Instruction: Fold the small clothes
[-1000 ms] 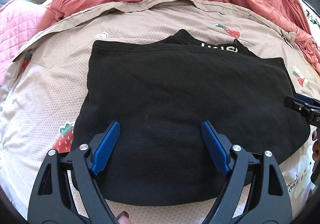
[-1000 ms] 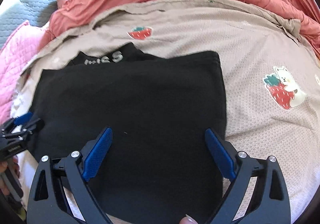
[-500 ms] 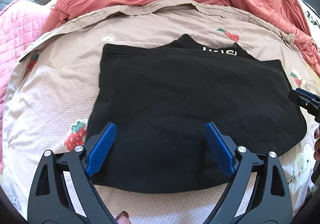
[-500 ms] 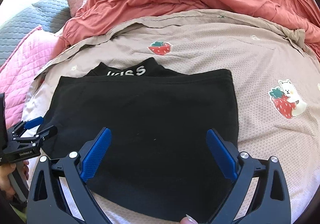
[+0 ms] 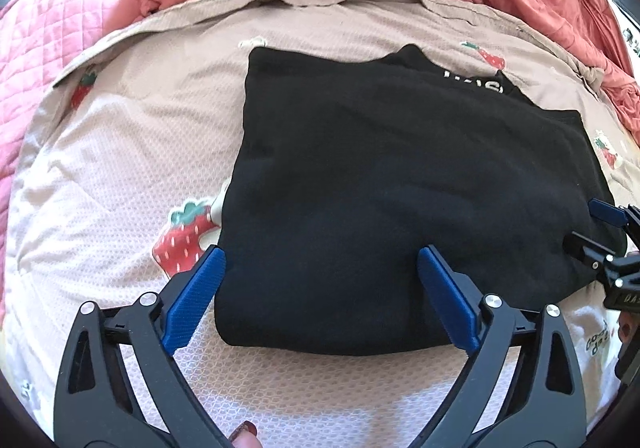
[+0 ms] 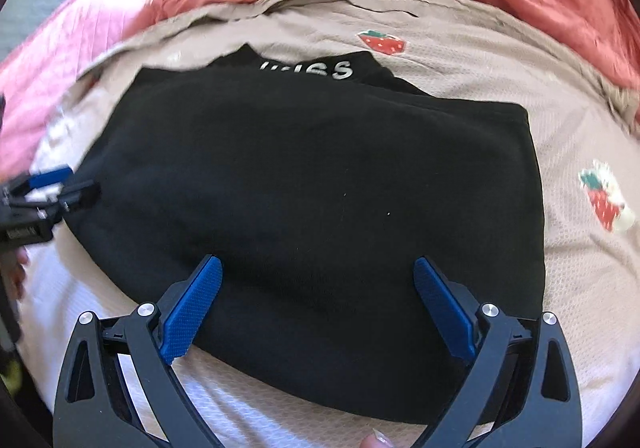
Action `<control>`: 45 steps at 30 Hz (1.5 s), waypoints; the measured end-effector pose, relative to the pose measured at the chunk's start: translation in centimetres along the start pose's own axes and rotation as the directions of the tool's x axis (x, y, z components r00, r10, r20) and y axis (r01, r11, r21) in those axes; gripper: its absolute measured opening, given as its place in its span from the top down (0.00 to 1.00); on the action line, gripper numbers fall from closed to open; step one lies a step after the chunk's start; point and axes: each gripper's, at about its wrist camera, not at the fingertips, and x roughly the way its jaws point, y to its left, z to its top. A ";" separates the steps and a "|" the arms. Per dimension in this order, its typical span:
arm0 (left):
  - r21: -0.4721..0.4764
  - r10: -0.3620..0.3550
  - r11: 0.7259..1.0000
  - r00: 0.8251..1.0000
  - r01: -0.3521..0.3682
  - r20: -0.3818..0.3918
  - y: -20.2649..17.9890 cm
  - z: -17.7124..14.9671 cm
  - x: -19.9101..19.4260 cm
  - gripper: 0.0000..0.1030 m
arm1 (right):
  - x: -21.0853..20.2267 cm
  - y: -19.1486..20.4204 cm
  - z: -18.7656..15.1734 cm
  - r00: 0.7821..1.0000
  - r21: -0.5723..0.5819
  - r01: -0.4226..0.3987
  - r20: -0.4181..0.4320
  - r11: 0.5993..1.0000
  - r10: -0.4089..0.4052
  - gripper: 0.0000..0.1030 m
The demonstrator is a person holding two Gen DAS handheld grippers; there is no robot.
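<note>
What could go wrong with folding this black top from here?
1. Both tools are open: the left tool and right tool hover over the folded black top without gripping, so a shallow pinch may lift only the top layer.
2. The soft strawberry-print blanket could get caught along with the top's edge.

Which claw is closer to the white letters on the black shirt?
Probably the right claw. The letters lie almost straight ahead of it, across the shirt. From the left claw they sit farther off, ahead and to its right.
</note>
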 end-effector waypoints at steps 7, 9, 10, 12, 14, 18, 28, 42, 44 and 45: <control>-0.006 -0.036 0.999 0.999 0.036 0.020 0.6 -0.3 -0.7 0.12 | -1.9 0.9 -0.1 0.998 0.011 -0.012 0.068 1.000 0.011 0.06; -0.009 -0.041 0.999 0.999 0.042 0.024 1.0 -0.2 -1.0 0.12 | -2.7 1.8 0.0 0.995 -0.017 -0.007 0.104 1.000 0.009 0.05; -0.017 -0.049 0.999 0.998 0.050 0.025 1.4 0.0 -1.2 0.12 | -3.2 2.7 0.0 0.991 -0.046 0.003 0.131 0.999 0.003 0.05; -0.031 -0.063 0.997 0.998 0.064 0.028 1.8 0.1 -1.3 0.10 | -3.9 4.3 -0.1 0.985 -0.098 0.019 0.172 0.995 -0.002 0.05; -0.044 -0.074 0.996 0.997 0.075 0.034 2.4 0.3 -1.4 0.10 | -4.2 5.8 -0.1 0.982 -0.138 0.022 0.190 0.990 0.004 0.04; -0.085 -0.087 0.992 0.994 0.092 0.059 3.8 0.7 -1.5 0.10 | -3.9 9.9 -0.4 0.979 -0.256 0.047 0.206 0.965 0.007 0.04; -0.241 -0.123 0.959 0.986 0.147 0.110 9.4 2.0 -1.5 0.10 | -0.9 18.8 -1.1 0.980 -0.422 0.045 0.195 0.906 0.042 0.04; -0.456 -0.198 0.855 0.968 0.247 0.155 15.7 1.8 -0.9 0.10 | 4.6 25.3 0.0 0.966 -0.602 0.206 0.252 0.771 -0.061 0.06; -0.459 -0.211 0.851 0.967 0.254 0.145 15.8 1.7 -0.5 0.10 | 5.0 25.2 0.4 0.956 -0.595 0.243 0.280 0.766 -0.086 0.11; -0.460 -0.227 0.847 0.964 0.267 0.140 15.7 1.6 -0.2 0.10 | 5.1 25.0 0.6 0.954 -0.591 0.252 0.286 0.767 -0.093 0.24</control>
